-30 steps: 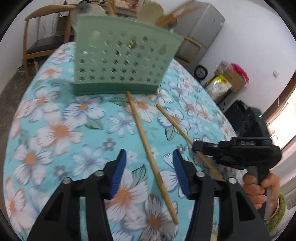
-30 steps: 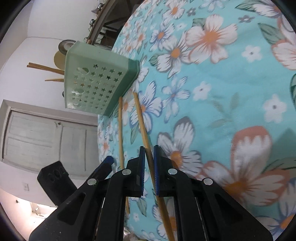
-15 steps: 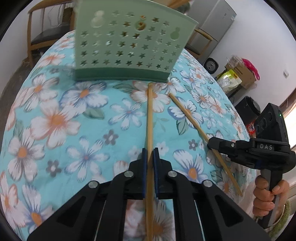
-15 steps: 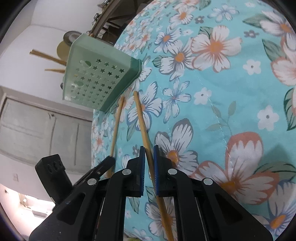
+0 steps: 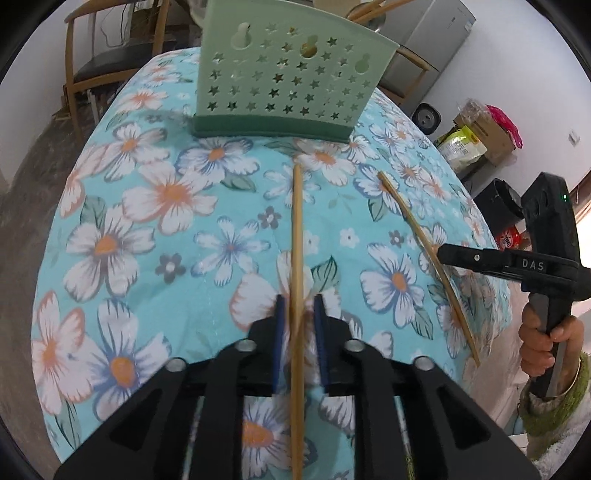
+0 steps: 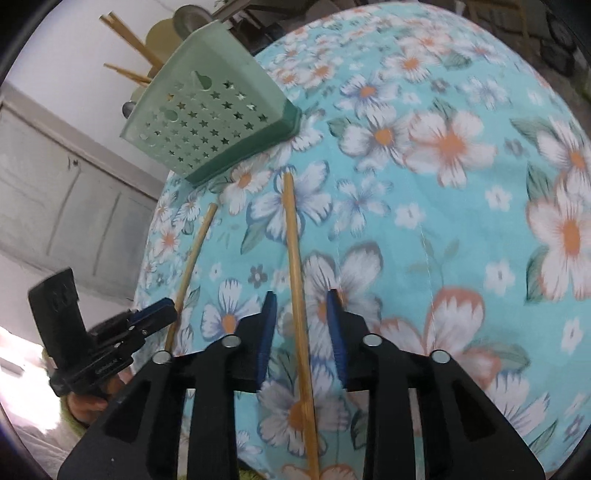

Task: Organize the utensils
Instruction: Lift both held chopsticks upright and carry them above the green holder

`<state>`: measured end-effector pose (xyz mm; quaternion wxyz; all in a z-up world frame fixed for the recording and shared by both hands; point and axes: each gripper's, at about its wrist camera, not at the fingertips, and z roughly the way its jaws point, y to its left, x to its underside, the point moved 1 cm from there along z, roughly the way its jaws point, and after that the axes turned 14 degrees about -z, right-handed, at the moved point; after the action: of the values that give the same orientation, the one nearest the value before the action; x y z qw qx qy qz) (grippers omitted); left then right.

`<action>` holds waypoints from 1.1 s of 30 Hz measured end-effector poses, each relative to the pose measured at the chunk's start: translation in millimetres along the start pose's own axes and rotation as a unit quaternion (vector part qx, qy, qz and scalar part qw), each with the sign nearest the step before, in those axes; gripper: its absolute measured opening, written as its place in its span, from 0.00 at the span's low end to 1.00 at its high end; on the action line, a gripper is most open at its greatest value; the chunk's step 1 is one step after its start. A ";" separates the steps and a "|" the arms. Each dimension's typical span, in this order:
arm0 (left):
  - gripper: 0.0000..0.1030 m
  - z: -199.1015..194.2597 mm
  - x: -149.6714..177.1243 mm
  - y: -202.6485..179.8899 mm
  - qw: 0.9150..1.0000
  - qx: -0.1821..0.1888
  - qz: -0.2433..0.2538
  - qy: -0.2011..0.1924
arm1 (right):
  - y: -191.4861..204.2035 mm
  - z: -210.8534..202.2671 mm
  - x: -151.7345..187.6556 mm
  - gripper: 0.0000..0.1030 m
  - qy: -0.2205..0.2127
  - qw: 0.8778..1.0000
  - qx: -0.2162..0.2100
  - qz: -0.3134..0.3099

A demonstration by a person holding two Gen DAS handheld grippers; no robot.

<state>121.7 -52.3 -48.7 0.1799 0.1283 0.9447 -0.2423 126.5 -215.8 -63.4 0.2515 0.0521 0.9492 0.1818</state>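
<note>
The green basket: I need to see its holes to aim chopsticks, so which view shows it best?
The left wrist view: the green basket faces it squarely, upright and sharp. The right wrist view shows the basket tilted, off to one side, with chopsticks sticking out.

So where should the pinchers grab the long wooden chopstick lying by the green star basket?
Grab the long wooden chopstick around its middle, coming straight down from above with one finger on each long side. It lies flat on the flowery tablecloth, thin and round, so squeezing across its width holds it best.
</note>
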 end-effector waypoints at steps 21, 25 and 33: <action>0.22 63.3 -76.8 -26.4 0.999 -0.026 0.041 -0.001 | 3.1 56.3 -64.3 0.18 0.006 0.998 0.052 -0.041; 0.16 64.0 -78.6 -26.2 0.999 -0.032 0.039 -0.011 | 5.4 61.7 -66.7 0.08 0.002 0.998 0.056 -0.040; 0.06 56.5 -81.2 -19.1 0.999 -0.028 0.017 -0.027 | 9.3 42.7 -70.8 0.05 -0.027 0.998 0.042 -0.030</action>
<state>204.4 -109.6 -54.4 0.2130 0.1325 0.9437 -0.2158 209.2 -207.1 -62.0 0.2799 0.0392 0.9500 0.1327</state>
